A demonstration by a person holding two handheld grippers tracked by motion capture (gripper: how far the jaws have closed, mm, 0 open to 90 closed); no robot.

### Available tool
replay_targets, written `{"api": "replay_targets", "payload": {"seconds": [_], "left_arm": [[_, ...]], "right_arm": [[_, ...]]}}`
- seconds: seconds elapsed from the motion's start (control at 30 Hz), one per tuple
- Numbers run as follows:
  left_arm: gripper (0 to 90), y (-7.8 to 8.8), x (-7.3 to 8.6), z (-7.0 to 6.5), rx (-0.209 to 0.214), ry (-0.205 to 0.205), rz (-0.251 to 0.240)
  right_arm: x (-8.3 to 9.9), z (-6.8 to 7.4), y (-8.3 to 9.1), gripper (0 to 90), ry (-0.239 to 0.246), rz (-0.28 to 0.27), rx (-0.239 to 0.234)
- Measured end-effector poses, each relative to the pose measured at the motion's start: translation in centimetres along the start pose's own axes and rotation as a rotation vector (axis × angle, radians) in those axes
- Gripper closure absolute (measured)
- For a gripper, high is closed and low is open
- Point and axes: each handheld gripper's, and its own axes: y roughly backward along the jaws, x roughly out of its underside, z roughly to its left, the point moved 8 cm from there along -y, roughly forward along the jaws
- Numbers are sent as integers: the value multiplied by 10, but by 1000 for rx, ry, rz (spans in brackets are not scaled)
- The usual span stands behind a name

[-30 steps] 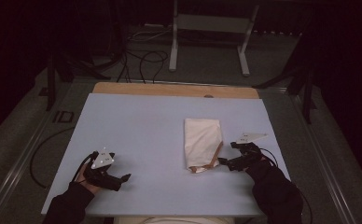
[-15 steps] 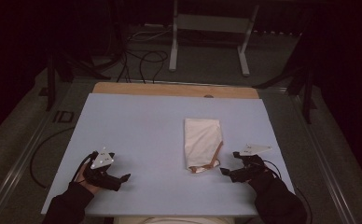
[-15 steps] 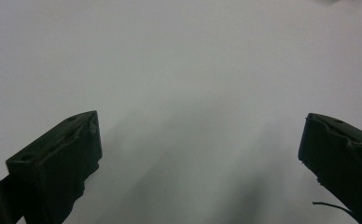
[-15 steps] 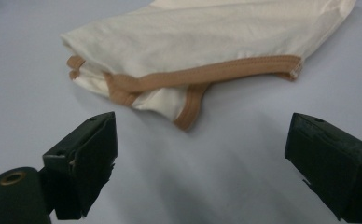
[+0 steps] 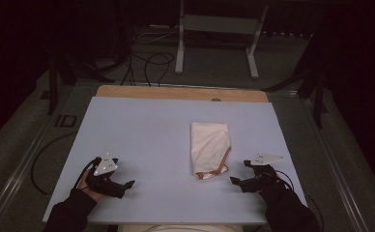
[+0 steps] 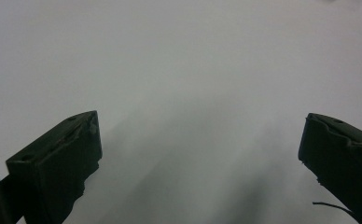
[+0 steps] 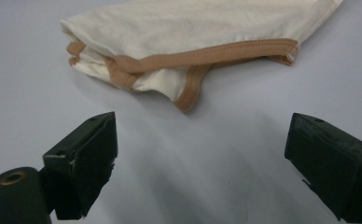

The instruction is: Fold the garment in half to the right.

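A folded cream cloth (image 5: 209,145) with tan trim lies right of the middle of the pale blue table (image 5: 142,125). In the right gripper view the cloth (image 7: 193,28) has its trimmed edge facing the jaws. My right gripper (image 5: 240,172) rests near the front edge, just right of the cloth's near corner and apart from it. It is open, and the right gripper (image 7: 200,140) has bare table between its jaws. My left gripper (image 5: 119,175) sits at the front left, far from the cloth. The left gripper (image 6: 200,140) is open over bare table.
A wooden strip (image 5: 180,93) runs along the table's far edge. Beyond it stand a metal frame (image 5: 214,29) and cables (image 5: 147,53) on the floor. A cable (image 5: 40,159) loops off the table's left side.
My right gripper has drawn back from the cloth's near corner toward the front edge. The cloth and the left gripper have stayed put.
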Motion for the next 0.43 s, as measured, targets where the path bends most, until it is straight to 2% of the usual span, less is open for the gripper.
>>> {"api": "replay_targets", "payload": {"seconds": [0.43], "left_arm": [[0,-1,0,-1,7,-2,3]], "right_arm": [[1,-4,-3,93,-15,7,3]]}}
